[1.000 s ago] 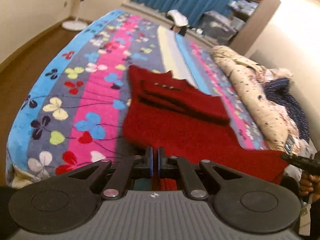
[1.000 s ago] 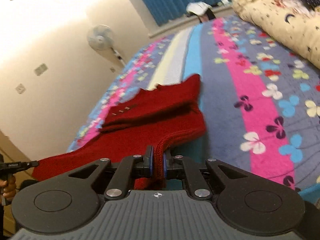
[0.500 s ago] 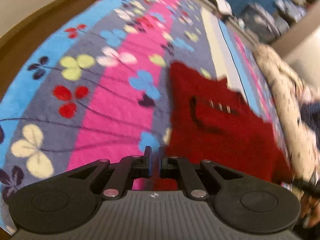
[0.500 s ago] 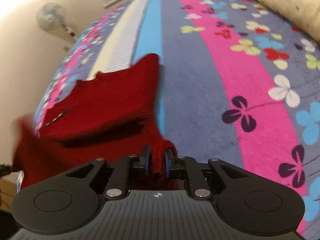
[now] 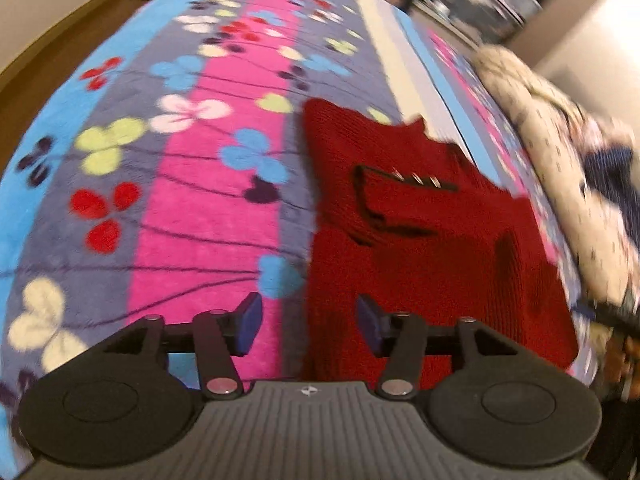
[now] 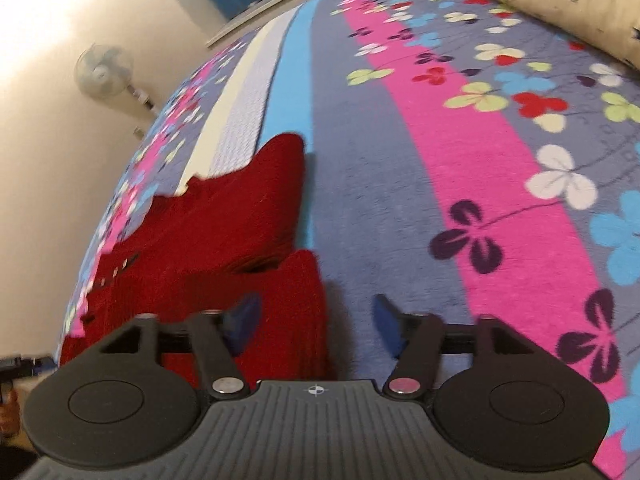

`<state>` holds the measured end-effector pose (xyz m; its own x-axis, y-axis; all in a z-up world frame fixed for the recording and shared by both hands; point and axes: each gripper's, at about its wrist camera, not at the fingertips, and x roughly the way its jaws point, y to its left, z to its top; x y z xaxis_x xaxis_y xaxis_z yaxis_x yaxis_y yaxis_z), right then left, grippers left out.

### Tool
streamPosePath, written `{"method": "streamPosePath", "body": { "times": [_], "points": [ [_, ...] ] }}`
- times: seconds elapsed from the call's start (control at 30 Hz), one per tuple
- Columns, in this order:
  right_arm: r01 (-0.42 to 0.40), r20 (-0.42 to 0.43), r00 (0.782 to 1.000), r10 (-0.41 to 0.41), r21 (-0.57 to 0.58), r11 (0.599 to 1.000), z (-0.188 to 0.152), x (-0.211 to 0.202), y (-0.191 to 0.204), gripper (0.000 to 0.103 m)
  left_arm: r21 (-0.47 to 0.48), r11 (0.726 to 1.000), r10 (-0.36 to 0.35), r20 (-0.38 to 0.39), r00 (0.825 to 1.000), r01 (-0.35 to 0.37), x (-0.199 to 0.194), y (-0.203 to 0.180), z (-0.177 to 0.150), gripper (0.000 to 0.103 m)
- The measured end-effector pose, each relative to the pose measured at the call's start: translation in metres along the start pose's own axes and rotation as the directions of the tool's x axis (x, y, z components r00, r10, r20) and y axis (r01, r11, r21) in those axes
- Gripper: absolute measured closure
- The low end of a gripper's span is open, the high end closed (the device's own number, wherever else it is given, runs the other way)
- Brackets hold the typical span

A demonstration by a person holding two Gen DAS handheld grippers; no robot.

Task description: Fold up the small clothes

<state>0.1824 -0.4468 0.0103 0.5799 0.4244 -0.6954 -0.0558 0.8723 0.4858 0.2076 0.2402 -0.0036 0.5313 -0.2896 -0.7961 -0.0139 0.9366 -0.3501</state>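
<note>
My left camera sits just behind my left hand-held gripper (image 5: 306,326) and looks steeply down along its 2 fingers, close over the bed (image 5: 208,216), facing toward the far blue curtain. My right camera sits the same way behind my right hand-held gripper (image 6: 316,326), also tilted down and close to the bed (image 6: 460,168). Both views share the red sweater (image 5: 420,248) (image 6: 224,236): the left sees its left edge, the right its right edge. The right view also takes in a fan (image 6: 105,74).

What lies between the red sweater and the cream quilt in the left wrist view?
Only a strip of flowered blanket separates the red sweater from the cream quilt, in the left wrist view.
</note>
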Motion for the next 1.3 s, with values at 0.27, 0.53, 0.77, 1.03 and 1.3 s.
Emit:
{"method": "streamPosePath", "body": {
  "times": [0.27, 0.53, 0.77, 1.03, 1.3],
  "points": [
    [0.059, -0.094, 0.993, -0.071, -0.121, 0.991, -0.006, 0.026, 0.017, 0.059, 0.127, 0.991, 0.06, -0.053, 0.997, -0.053, 0.03, -0.023, -0.001, 0.04],
    [-0.004, 0.015, 1.0, 0.006, -0.154, 0.988, -0.002, 0.005, 0.027, 0.09, 0.232, 0.971, 0.068, -0.033, 0.997, -0.059, 0.028, -0.041, -0.002, 0.089],
    [0.014, 0.016, 1.0, -0.011, -0.203, 0.979, -0.002, 0.005, 0.032, 0.089, 0.206, 0.977, 0.059, -0.033, 0.998, -0.051, 0.025, -0.039, 0.002, 0.088],
    [0.06, -0.065, 0.995, -0.073, -0.175, 0.983, -0.004, 0.022, 0.024, 0.07, 0.215, 0.972, 0.1, -0.044, 0.994, -0.089, 0.034, -0.042, 0.002, 0.086],
    [0.05, -0.007, 0.999, -0.053, -0.235, 0.971, -0.005, 0.015, 0.038, 0.091, 0.209, 0.974, 0.094, -0.005, 0.996, -0.091, 0.028, -0.043, 0.001, 0.09]
  ]
}}
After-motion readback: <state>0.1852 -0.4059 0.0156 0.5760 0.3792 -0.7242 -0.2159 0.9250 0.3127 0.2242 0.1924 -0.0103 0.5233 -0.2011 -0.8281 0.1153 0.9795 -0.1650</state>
